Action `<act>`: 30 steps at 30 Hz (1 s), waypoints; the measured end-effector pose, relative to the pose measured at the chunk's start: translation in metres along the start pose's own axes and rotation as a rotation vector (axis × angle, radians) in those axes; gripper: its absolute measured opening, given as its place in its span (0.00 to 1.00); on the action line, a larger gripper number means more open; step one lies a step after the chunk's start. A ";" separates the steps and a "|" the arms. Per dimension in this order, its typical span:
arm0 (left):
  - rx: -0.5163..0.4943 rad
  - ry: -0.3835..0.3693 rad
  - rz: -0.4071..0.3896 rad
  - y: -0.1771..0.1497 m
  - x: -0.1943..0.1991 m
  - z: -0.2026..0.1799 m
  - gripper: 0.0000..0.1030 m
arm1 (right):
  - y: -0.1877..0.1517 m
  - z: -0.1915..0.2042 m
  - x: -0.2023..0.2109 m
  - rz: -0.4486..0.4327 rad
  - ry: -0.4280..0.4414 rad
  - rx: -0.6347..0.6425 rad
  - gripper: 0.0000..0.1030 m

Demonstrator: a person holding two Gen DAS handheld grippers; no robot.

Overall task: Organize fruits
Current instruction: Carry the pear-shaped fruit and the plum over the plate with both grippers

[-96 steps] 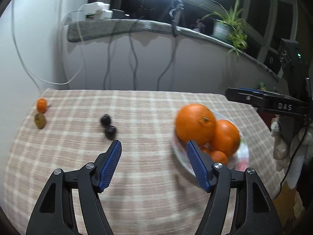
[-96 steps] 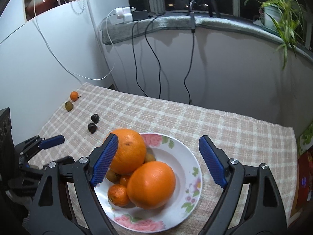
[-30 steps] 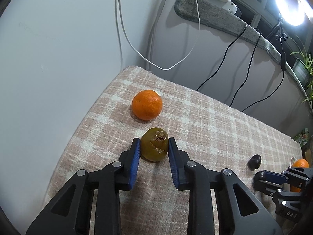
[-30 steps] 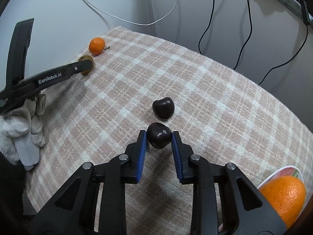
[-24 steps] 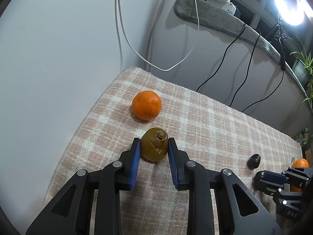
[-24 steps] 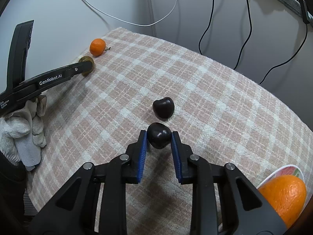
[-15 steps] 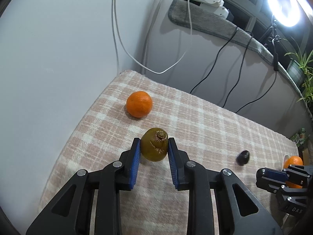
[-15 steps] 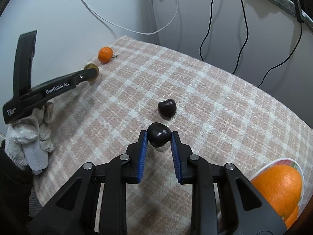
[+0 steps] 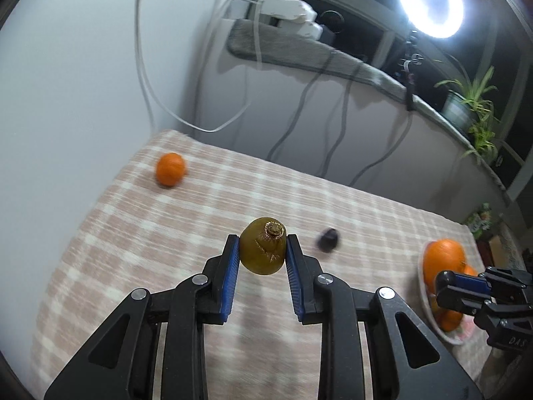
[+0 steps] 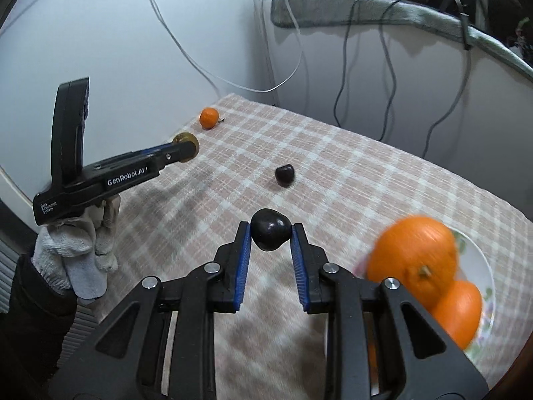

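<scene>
Left gripper [image 9: 263, 250] pinches a kiwi [image 9: 263, 246], clear of the counter [image 9: 116, 266]. Right gripper [image 10: 270, 233] pinches a dark plum [image 10: 270, 229], also lifted. Plate [image 10: 479, 256] of oranges [image 10: 413, 250] at counter's right edge. Second plum [image 10: 285, 175] mid-counter; tangerine [image 10: 209, 117] near far left corner.

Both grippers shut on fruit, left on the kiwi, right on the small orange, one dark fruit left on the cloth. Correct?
Not quite. The right gripper is shut on a dark fruit, not the small orange; the right wrist view shows the small orange lying on the cloth near the far corner. The rest holds: the left gripper is shut on the kiwi, and one other dark fruit lies on the cloth.
</scene>
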State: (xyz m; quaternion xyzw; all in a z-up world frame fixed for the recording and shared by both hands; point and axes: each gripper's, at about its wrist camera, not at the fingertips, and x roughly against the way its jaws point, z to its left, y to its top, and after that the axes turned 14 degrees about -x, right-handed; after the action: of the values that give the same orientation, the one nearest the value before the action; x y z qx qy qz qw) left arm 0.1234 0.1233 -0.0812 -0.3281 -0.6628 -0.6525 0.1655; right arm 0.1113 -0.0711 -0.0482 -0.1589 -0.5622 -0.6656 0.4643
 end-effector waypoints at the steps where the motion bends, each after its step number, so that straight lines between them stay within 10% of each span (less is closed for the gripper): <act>1: -0.002 -0.015 -0.004 0.000 0.002 -0.006 0.25 | -0.003 -0.004 0.005 -0.007 -0.001 -0.004 0.24; 30: -0.199 -0.271 0.024 -0.019 0.015 -0.165 0.25 | -0.027 -0.148 0.094 -0.148 -0.162 -0.204 0.24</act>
State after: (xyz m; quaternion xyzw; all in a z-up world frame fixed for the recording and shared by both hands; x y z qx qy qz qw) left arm 0.0657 -0.0324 -0.0706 -0.4359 -0.6070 -0.6627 0.0492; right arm 0.0865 -0.2469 -0.0425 -0.2166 -0.5374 -0.7368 0.3485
